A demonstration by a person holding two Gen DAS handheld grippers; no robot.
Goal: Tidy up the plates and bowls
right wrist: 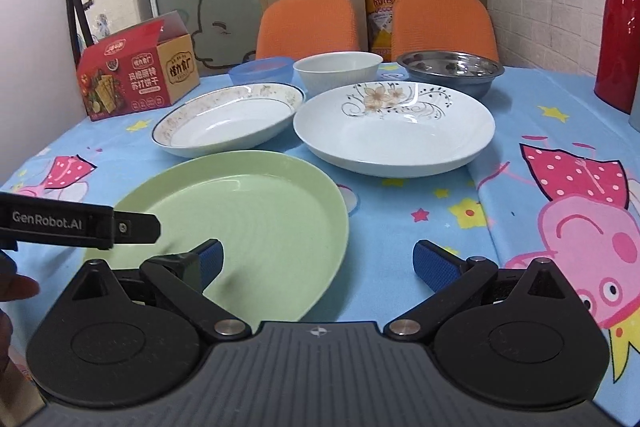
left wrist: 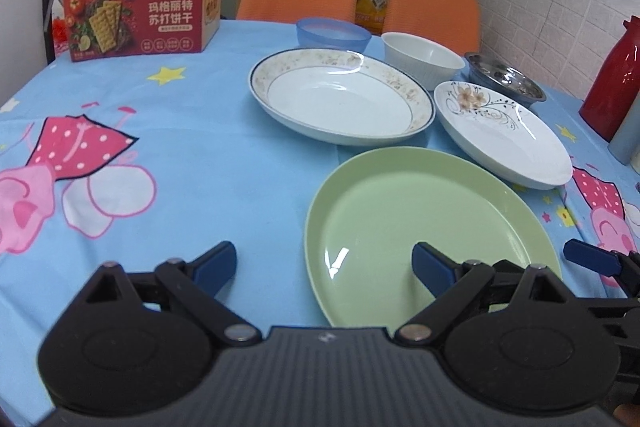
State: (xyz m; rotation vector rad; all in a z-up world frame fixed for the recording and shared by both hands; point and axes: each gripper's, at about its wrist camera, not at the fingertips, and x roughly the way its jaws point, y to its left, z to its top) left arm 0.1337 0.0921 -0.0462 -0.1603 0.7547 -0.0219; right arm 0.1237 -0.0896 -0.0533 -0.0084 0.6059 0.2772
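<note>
Desk (right wrist: 400, 203) inventory: three plates, three bowls, all separate; sorting not yet begun.

Left to right: red cracker box (right wrist: 136, 75), not part of the task. Back row: blue plastic bowl (right wrist: 260, 69), white bowl (right wrist: 336, 71), steel bowl (right wrist: 452, 73), side by side, none nested. In front of them: gold-rimmed plate (right wrist: 228, 119) and floral plate (right wrist: 394, 127), close together; nearest, green plate (right wrist: 240, 223), alone. Red flask (right wrist: 620, 27) at far right. Left tongs (left wrist: 324, 267): spread wide, empty, right pad over the green plate's near part, no contact visible. Right tongs (right wrist: 318, 263): likewise wide apart, empty, straddling the green plate's right edge. Judged progress: nothing stacked; plates and bowls all remain to be grouped.
</note>
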